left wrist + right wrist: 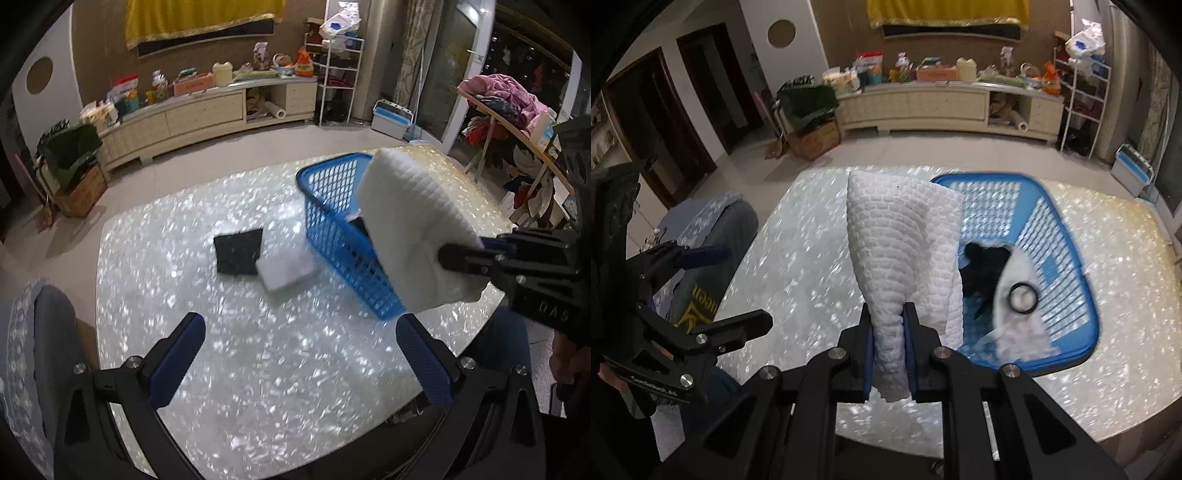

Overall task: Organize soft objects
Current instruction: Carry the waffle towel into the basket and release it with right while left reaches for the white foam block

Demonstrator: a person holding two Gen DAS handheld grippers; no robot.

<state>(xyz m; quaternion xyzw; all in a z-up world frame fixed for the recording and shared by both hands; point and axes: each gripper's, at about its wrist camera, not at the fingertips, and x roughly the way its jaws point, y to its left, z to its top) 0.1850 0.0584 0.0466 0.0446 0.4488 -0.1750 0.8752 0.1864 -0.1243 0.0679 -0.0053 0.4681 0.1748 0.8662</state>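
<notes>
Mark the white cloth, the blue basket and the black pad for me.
white cloth (905, 254), right wrist view, on its quilted middle.
blue basket (332, 225), left wrist view, on its near lattice wall.
black pad (238, 251), left wrist view, on its flat top.

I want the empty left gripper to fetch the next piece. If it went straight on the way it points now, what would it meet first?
Probably the bare table top, short of the black pad and white pad. The left gripper is open and angled downward; depth is uncertain.
</notes>
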